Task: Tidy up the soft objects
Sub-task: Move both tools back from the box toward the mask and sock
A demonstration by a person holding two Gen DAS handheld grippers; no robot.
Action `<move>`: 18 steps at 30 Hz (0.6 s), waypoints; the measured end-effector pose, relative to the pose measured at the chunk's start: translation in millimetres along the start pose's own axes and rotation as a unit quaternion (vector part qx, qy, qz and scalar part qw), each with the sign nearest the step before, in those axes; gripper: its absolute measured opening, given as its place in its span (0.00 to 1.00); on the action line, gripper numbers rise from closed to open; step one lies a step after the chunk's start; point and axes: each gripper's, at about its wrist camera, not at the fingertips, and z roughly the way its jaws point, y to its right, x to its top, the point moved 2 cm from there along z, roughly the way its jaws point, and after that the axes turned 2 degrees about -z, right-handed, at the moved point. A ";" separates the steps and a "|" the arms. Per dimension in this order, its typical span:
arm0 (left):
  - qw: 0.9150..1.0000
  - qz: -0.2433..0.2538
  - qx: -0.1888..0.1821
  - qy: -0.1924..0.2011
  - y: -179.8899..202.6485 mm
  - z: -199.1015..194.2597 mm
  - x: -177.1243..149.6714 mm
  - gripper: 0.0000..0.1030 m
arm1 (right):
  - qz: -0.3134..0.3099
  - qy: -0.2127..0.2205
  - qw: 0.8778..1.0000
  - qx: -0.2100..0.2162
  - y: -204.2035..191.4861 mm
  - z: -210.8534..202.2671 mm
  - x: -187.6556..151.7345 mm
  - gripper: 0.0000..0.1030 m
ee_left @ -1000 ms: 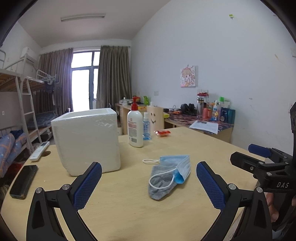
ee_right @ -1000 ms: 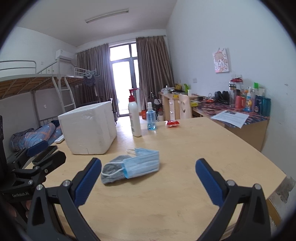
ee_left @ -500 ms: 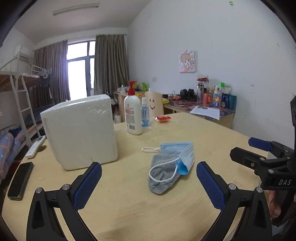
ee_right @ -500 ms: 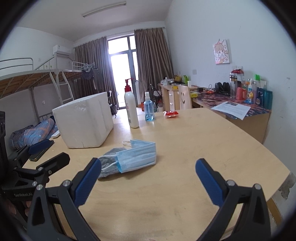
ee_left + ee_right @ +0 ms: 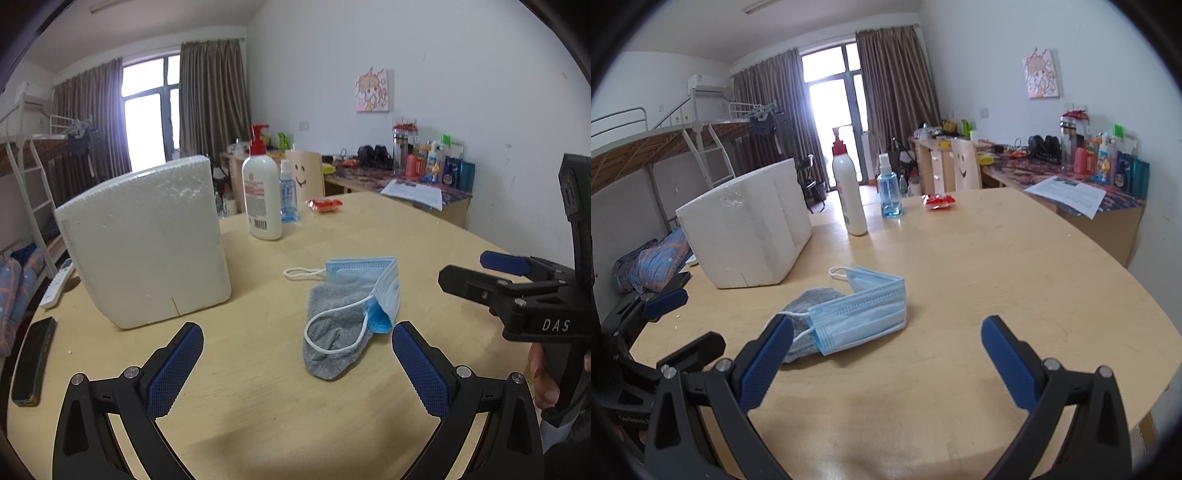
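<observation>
A blue face mask (image 5: 373, 284) (image 5: 866, 310) lies folded on top of a grey sock (image 5: 334, 332) (image 5: 807, 304) in the middle of the wooden table (image 5: 280, 406). A white foam box (image 5: 144, 240) (image 5: 750, 230) stands to their left. My left gripper (image 5: 297, 363) is open, just short of the sock, with nothing between its fingers. My right gripper (image 5: 886, 360) is also open, close behind the mask, its left pad next to the sock's end. The right gripper (image 5: 498, 273) also shows at the right edge of the left wrist view, held by a hand (image 5: 543, 380).
A lotion pump bottle (image 5: 261, 195), a small blue spray bottle (image 5: 288, 197) and a red packet (image 5: 325, 204) stand at the table's far side. A phone (image 5: 33, 360) and a remote (image 5: 57, 282) lie at the left edge. A cluttered desk (image 5: 1078, 177) lines the right wall.
Both grippers have moved forward and lower toward the mask and sock, which now look larger. Both stay open; nothing on the table has moved.
</observation>
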 end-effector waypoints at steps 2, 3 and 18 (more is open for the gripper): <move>1.000 0.001 -0.002 -0.010 -1.6 5.6 2.3 0.99 | 0.003 -0.009 1.000 0.001 1.2 5.8 2.9 1.00; 1.000 0.002 -0.002 -0.012 -2.4 7.3 2.8 0.99 | 0.005 -0.012 1.000 0.005 1.8 8.5 4.5 1.00; 0.999 -0.005 0.004 -0.035 -9.8 29.5 16.4 0.99 | -0.006 -0.072 0.997 0.015 1.6 43.4 30.9 1.00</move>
